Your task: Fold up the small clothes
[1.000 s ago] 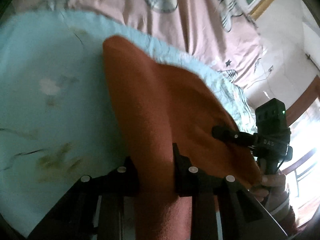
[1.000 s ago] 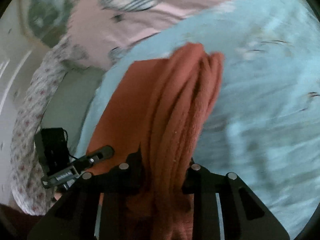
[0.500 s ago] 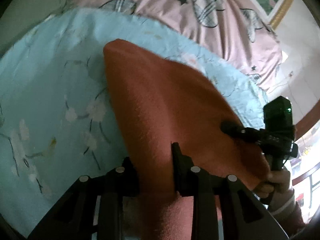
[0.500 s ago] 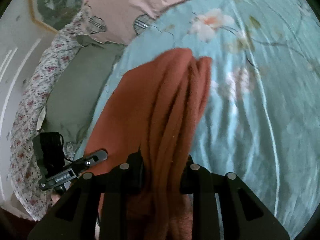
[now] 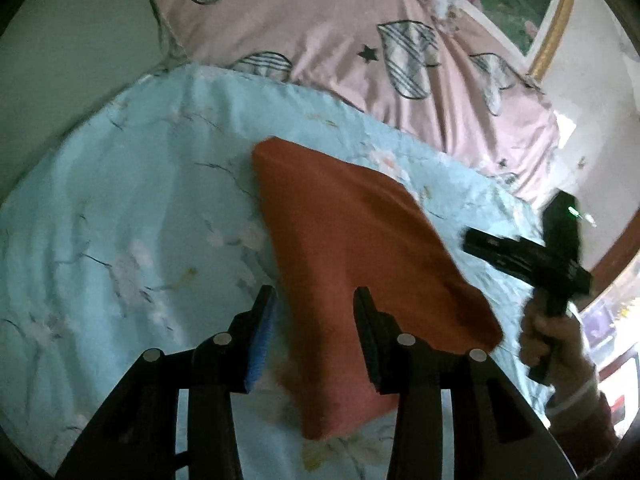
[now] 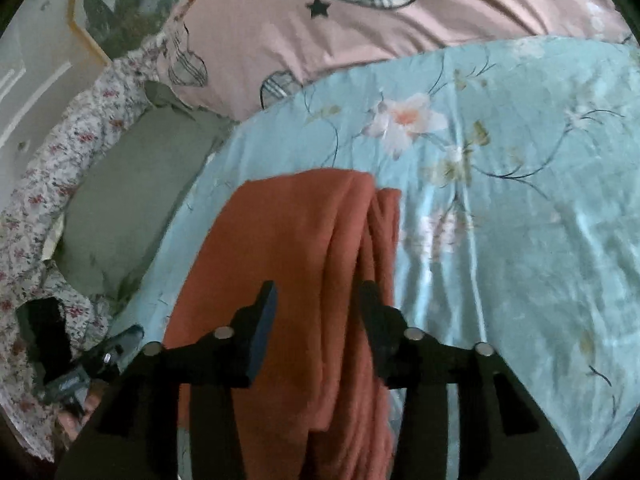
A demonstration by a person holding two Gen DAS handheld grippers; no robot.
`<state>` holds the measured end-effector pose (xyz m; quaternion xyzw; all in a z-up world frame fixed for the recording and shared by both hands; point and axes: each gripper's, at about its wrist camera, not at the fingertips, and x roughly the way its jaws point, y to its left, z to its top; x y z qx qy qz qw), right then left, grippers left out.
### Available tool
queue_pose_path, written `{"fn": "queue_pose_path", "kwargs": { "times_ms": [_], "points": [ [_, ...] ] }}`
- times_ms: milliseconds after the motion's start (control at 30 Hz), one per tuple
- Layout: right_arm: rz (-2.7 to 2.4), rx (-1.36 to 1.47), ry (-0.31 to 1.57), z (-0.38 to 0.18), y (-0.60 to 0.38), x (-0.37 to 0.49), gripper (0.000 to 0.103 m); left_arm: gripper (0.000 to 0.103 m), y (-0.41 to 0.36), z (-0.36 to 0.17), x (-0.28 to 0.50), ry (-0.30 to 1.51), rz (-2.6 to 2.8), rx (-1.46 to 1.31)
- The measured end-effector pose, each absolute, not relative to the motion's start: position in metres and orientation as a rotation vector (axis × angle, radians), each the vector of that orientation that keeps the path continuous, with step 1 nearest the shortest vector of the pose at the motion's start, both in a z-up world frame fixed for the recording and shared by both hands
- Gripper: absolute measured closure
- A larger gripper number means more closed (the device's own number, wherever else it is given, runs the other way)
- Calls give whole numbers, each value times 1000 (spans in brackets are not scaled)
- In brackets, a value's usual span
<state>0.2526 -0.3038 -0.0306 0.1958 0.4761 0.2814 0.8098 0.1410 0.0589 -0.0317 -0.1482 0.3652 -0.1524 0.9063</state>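
Left wrist: left gripper (image 5: 316, 334) fingers spread apart, gripping nothing; folded rust-orange cloth (image 5: 360, 248) lies flat on light blue floral sheet (image 5: 120, 208), near corner between fingers. Right gripper (image 5: 468, 240) at 3 o'clock, clear of cloth, in hand (image 5: 554, 340).

Right wrist: right gripper (image 6: 316, 326) fingers spread wide, nothing pinched; cloth (image 6: 288, 248) beneath, layered edges toward 3 o'clock. Pink pillow (image 6: 400, 28) at 12 o'clock.

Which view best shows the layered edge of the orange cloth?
The right wrist view: the orange cloth shows its stacked folds along the right edge, between the open right hand-held gripper. The left wrist view shows only its flat top face.
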Motion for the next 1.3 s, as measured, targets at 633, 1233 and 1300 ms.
{"fn": "queue_pose_path", "kwargs": {
  "times_ms": [633, 1233, 1300],
  "points": [
    [553, 446, 973, -28, -314, 262, 92, 64, 12, -53, 149, 828, -497, -244],
    [384, 447, 1014, -56, -327, 254, 74, 70, 0, -70, 148, 868, -447, -216],
    [402, 455, 944, -31, -330, 235, 74, 70, 1, -62, 146, 855, -455, -218]
  ]
}}
